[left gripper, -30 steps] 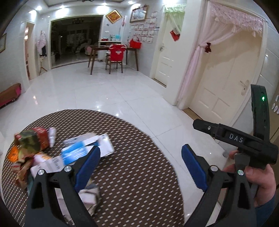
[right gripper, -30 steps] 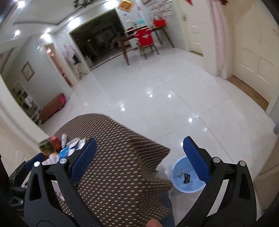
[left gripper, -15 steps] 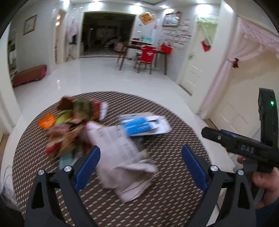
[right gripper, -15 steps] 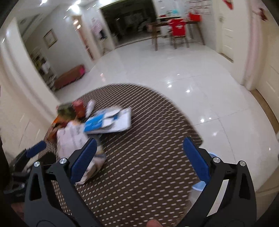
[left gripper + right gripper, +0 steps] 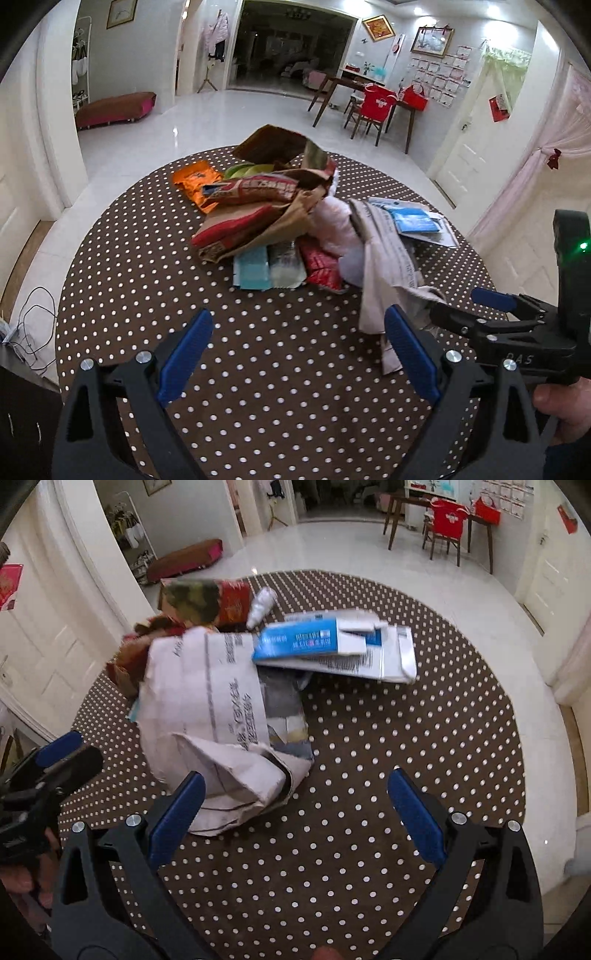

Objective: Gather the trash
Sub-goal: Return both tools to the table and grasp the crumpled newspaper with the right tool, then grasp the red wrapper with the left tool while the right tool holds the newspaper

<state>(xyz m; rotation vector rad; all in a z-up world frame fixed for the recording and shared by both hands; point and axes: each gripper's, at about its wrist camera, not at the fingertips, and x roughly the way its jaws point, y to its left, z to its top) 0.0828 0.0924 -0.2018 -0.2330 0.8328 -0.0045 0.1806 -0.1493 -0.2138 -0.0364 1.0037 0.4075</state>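
A pile of trash lies on a round table with a brown dotted cloth (image 5: 258,354): red and brown snack bags (image 5: 255,206), an orange wrapper (image 5: 195,182), a crumpled newspaper (image 5: 207,716) and a blue and white carton (image 5: 332,646). My left gripper (image 5: 295,350) is open and empty, hovering over the cloth short of the pile. My right gripper (image 5: 295,812) is open and empty, its left finger (image 5: 177,812) close to the newspaper's near edge. The right gripper also shows in the left wrist view (image 5: 517,321).
The cloth-covered table (image 5: 406,775) stands on a white tiled floor (image 5: 229,114). A wooden table with a red-covered chair (image 5: 376,107) stands far back. White doors (image 5: 465,147) are on the right. Cables (image 5: 29,332) lie on the floor at the left.
Both grippers have swung left and down towards the table, bringing the trash pile to the centre of both views. The blue bin on the floor has left the right wrist view. Both stayed open.
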